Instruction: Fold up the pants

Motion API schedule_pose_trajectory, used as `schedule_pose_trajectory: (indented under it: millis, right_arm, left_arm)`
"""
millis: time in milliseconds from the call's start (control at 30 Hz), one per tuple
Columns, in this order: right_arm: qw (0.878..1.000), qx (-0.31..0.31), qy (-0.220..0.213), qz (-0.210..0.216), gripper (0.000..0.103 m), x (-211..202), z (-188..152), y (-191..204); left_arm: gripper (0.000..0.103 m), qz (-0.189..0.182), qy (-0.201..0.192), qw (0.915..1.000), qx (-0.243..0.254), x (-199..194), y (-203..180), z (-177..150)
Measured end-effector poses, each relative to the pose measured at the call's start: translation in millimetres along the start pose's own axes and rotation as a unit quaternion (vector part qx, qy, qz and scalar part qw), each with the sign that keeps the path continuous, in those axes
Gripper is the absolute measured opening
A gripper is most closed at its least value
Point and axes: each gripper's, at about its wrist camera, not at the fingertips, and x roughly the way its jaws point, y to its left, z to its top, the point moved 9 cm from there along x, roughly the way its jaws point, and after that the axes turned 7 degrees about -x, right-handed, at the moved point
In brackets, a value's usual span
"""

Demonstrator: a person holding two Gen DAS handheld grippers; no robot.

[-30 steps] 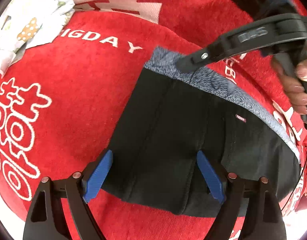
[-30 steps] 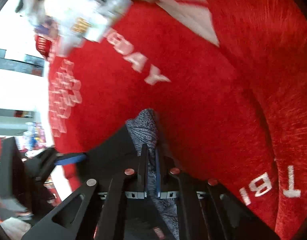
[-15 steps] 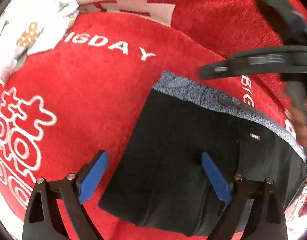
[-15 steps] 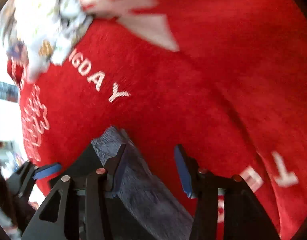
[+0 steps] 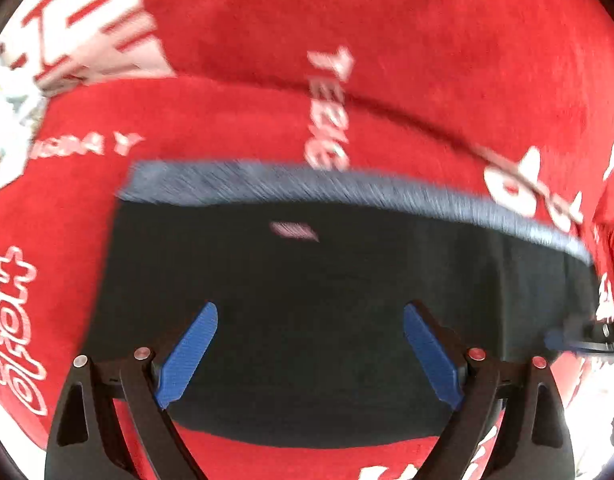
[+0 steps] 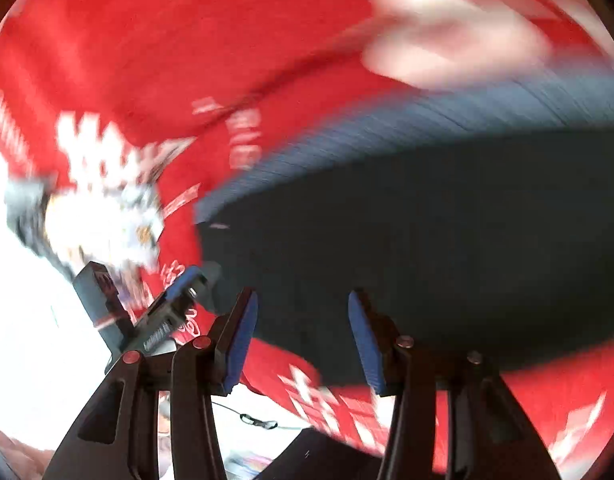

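The black pants (image 5: 327,272) lie folded into a flat rectangle on the red blanket, grey waistband (image 5: 347,192) along the far edge. My left gripper (image 5: 311,312) hovers over their near half, open, nothing between its blue pads. A blurred finger of the right gripper (image 5: 567,340) shows at the pants' right end. In the right wrist view the pants (image 6: 427,220) and waistband (image 6: 387,132) are smeared by motion. My right gripper (image 6: 303,296) stands open over their near edge, holding nothing. A blue-padded finger of the left gripper (image 6: 185,278) shows to its left.
The red blanket (image 5: 387,40) with white lettering covers the whole surface. A white patterned cloth (image 5: 3,120) lies at the far left, seen again as a blurred white cloth (image 6: 107,220). A thin cord (image 6: 259,424) hangs past the blanket's near edge.
My right gripper let go of the grey waistband, opened and swung fast to the pants' other end. My left gripper slid right across the pants and stayed open.
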Motion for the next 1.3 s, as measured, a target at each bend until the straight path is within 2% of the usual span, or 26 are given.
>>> schedule_pose_trajectory:
  millis: [33, 67, 133, 200, 367, 533, 633, 700, 733, 767, 833, 900, 967, 1067, 1100, 1167, 1233, 1300]
  right_arm:
    - [1.0, 0.03, -0.009, 0.002, 0.052, -6, -13, -19]
    - [0.998, 0.067, -0.021, 0.007, 0.052, -11, -26, -41]
    - [0.993, 0.108, -0.041, 0.031, 0.052, -20, -36, -66]
    - [0.988, 0.132, -0.06, 0.059, 0.052, -25, -41, -80]
    - [0.986, 0.128, -0.076, 0.074, 0.051, -31, -41, -82]
    - [0.986, 0.136, -0.086, 0.05, 0.051, -36, -46, -93]
    - [0.982, 0.139, -0.11, 0.068, 0.049, -39, -38, -94]
    - [0.982, 0.133, -0.118, 0.071, 0.047, -35, -31, -94]
    - [0.982, 0.133, -0.116, 0.068, 0.034, -32, -29, -96]
    - [0.983, 0.136, -0.111, 0.061, 0.008, -28, -27, -99]
    - [0.984, 0.137, -0.103, 0.046, 0.008, -25, -26, -98]
    - [0.987, 0.094, -0.123, 0.041, 0.007, -43, -26, -83]
    - [0.989, 0.073, -0.124, 0.023, 0.007, -50, -34, -80]
    - [0.994, 0.051, -0.093, -0.037, 0.008, -28, -45, -99]
    - [0.994, 0.044, -0.091, -0.044, 0.008, -24, -45, -101]
    - [0.994, 0.044, -0.098, -0.032, 0.009, -24, -44, -100]
    - [0.993, 0.064, -0.099, -0.019, 0.015, -33, -49, -103]
    - [0.99, 0.078, -0.114, -0.015, 0.021, -56, -53, -111]
  left_arm:
    - [0.095, 0.016, 0.011, 0.9998, 0.001, 9, 0, -7]
    - [0.095, 0.03, 0.002, 0.9995, 0.014, 12, -1, -10]
    - [0.097, 0.045, -0.009, 0.9982, 0.038, 11, -6, -15]
    - [0.097, 0.048, -0.003, 0.9981, 0.039, 10, -6, -19]
    - [0.097, 0.05, 0.012, 0.9981, 0.035, 12, -8, -18]
    - [0.098, 0.059, 0.025, 0.9976, 0.026, 18, -12, -10]
    - [0.098, 0.035, 0.02, 0.9989, 0.026, 6, -29, -9]
    - [0.098, 0.021, 0.02, 0.9986, 0.044, 2, -47, -13]
    - [0.097, 0.02, 0.023, 0.9978, 0.059, 4, -58, -16]
    - [0.097, 0.024, 0.028, 0.9971, 0.067, 7, -64, -19]
    - [0.093, 0.019, 0.038, 0.9964, 0.074, 10, -72, -24]
    - [0.093, 0.01, 0.043, 0.9962, 0.075, 11, -76, -33]
    - [0.093, 0.033, 0.052, 0.9935, 0.096, 23, -70, -53]
    - [0.093, 0.063, 0.025, 0.9852, 0.157, 26, -78, -63]
    - [0.093, 0.063, 0.026, 0.9857, 0.155, 26, -78, -63]
    - [0.093, 0.057, 0.037, 0.9878, 0.141, 25, -77, -59]
    - [0.093, 0.061, 0.045, 0.9888, 0.129, 21, -79, -54]
    - [0.093, 0.045, 0.039, 0.9915, 0.116, 14, -85, -44]
